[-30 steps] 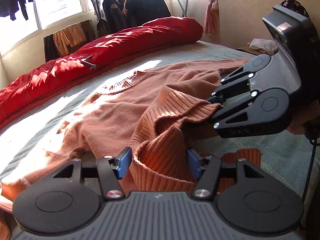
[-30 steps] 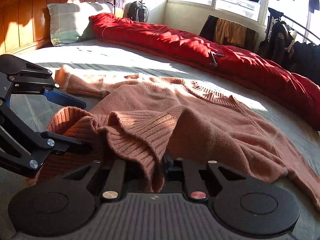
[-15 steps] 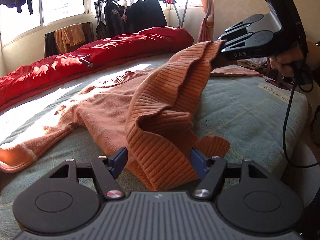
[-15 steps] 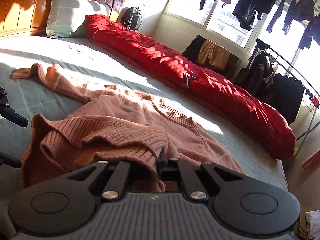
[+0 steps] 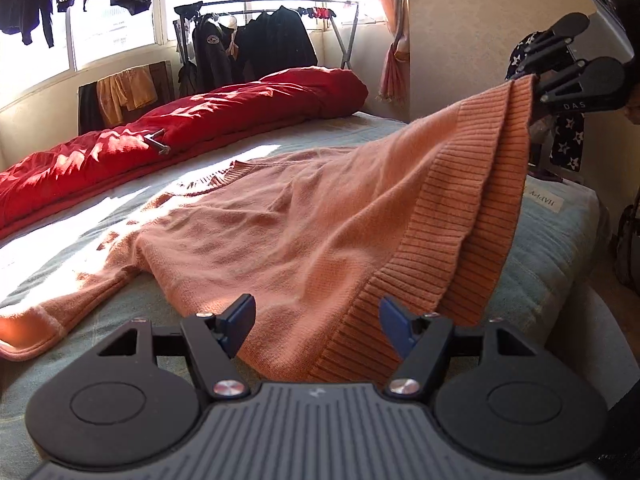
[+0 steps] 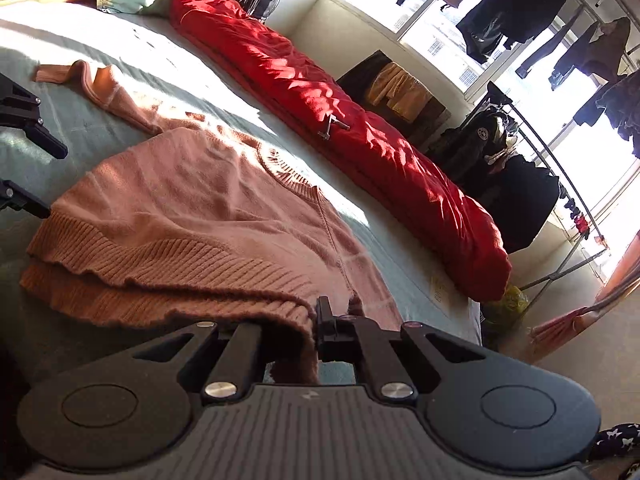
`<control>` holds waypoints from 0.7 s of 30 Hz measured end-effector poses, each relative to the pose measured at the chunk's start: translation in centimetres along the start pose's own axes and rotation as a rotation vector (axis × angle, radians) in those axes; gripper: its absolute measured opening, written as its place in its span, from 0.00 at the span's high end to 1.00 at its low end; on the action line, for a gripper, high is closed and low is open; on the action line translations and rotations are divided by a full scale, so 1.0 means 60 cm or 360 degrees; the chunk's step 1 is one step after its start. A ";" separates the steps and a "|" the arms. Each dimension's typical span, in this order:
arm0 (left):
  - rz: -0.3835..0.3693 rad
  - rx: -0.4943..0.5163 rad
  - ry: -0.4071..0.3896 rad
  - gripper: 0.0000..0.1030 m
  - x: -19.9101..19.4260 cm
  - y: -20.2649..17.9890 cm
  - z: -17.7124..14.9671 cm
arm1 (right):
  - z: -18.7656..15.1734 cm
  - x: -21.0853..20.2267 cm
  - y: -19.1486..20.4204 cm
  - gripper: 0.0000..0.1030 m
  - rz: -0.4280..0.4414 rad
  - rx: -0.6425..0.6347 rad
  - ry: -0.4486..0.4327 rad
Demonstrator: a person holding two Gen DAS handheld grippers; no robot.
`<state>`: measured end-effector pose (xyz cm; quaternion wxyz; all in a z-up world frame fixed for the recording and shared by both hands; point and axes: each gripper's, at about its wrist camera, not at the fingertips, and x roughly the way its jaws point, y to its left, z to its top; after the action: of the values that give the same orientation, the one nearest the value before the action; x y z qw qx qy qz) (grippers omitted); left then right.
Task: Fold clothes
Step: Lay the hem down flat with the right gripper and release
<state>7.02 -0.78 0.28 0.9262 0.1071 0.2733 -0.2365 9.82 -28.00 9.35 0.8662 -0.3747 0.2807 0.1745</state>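
Right wrist view: right claw (image 6: 316,320) clenching sweater (image 6: 192,200) hem, lifting; left claw (image 5: 316,320) released, needing the opposite hem corner.

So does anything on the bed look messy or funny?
Yes. The orange sweater isn't flat: the right gripper lifts one hem corner, so it hangs lopsided. One sleeve sprawls off sideways. A small metal tool lies on the red duvet, which seems out of place.

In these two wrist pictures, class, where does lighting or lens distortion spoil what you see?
Left wrist view: the windows blow out white, sun glare bleaches the bed sheet beside the sweater. Right wrist view: the windows glare too, and the fisheye bends the red duvet.
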 end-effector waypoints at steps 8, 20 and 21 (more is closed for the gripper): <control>0.0026 0.0012 0.0063 0.32 0.003 -0.006 -0.006 | -0.082 0.053 0.063 0.92 0.0224 -0.0130 0.0427; 0.0096 -0.0017 0.0214 0.29 0.009 -0.004 -0.017 | -0.047 0.007 0.072 0.85 0.0214 -0.0202 0.0347; 0.0090 -0.0023 0.0231 0.29 0.010 -0.003 -0.019 | -0.045 0.003 0.073 0.85 0.0213 -0.0212 0.0340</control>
<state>6.86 -0.79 -1.00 0.9110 0.1249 0.3384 -0.1999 6.75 -27.09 5.29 0.7910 -0.4283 0.3836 0.2093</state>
